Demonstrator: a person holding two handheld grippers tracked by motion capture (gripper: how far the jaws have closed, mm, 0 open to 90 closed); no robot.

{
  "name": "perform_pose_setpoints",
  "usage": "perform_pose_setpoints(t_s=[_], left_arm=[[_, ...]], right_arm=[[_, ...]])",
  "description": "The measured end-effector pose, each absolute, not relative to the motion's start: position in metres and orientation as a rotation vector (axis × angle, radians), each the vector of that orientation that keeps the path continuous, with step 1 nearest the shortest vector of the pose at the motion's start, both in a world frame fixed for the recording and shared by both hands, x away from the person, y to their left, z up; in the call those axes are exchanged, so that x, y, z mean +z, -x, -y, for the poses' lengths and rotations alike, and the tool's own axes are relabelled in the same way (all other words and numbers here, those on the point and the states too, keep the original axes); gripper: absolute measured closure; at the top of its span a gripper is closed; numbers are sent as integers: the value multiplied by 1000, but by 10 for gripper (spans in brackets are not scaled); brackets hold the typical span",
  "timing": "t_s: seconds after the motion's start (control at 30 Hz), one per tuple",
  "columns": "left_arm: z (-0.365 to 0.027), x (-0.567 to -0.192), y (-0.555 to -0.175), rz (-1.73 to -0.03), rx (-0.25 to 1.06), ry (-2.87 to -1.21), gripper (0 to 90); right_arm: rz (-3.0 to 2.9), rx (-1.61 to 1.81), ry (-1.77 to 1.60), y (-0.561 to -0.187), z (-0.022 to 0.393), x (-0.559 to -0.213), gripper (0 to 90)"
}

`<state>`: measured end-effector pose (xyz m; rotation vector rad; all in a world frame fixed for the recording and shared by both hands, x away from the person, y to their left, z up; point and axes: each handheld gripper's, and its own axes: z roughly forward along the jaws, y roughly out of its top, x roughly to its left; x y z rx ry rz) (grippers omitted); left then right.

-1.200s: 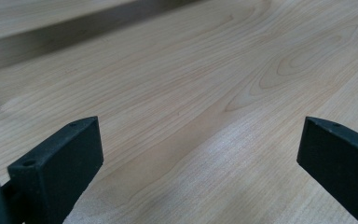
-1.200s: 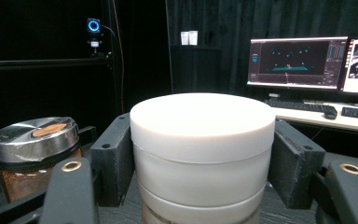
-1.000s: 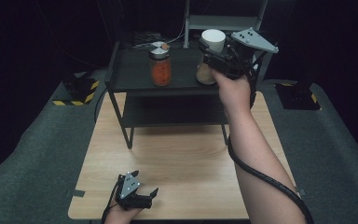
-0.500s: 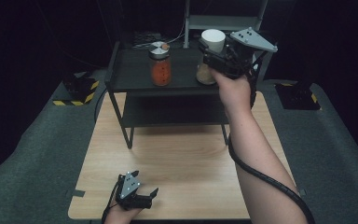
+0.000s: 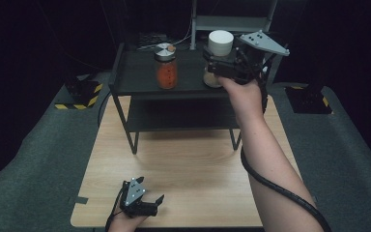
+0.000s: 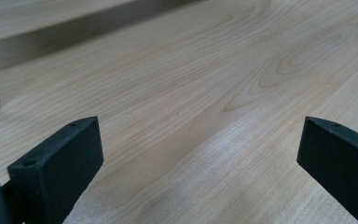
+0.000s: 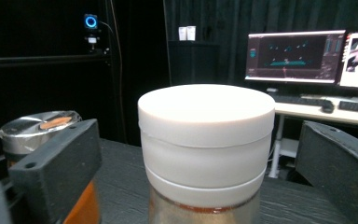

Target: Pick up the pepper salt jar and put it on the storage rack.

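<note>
A: Where was the white-lidded jar point(image 7: 205, 154)?

B: On the top of the black shelf unit point(image 5: 135, 79), right of the orange-filled jar point(image 5: 166, 67), set between the spread jaws of the right gripper point(image 7: 200, 186). Looked not yet squeezed, with gaps visible on both sides.

A: And the left gripper point(image 6: 191, 172)?

B: Released, jaws wide, low over the bare wooden table point(image 5: 193, 169), near its front edge.

A: Progress?

B: Early, probably. Lined up on the jar but nothing lifted; clamping and carrying seemingly left to do.
</note>
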<state>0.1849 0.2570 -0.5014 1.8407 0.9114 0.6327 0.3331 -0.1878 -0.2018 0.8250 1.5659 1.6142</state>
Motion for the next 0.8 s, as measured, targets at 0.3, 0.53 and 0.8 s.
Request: perform_pose_setpoints(t_s=[0.3, 0.53, 0.8], left_arm=[[-256, -501, -185, -908, 638, -1846, 4], [-256, -501, -185, -909, 642, -1847, 4], [-256, -501, -184, -908, 642, -1845, 4]], right_arm=[[-1566, 1640, -822, -323, 192, -203, 0], [-1567, 1651, -803, -313, 200, -207, 0], [-1576, 1689, -781, -300, 212, -218, 0]])
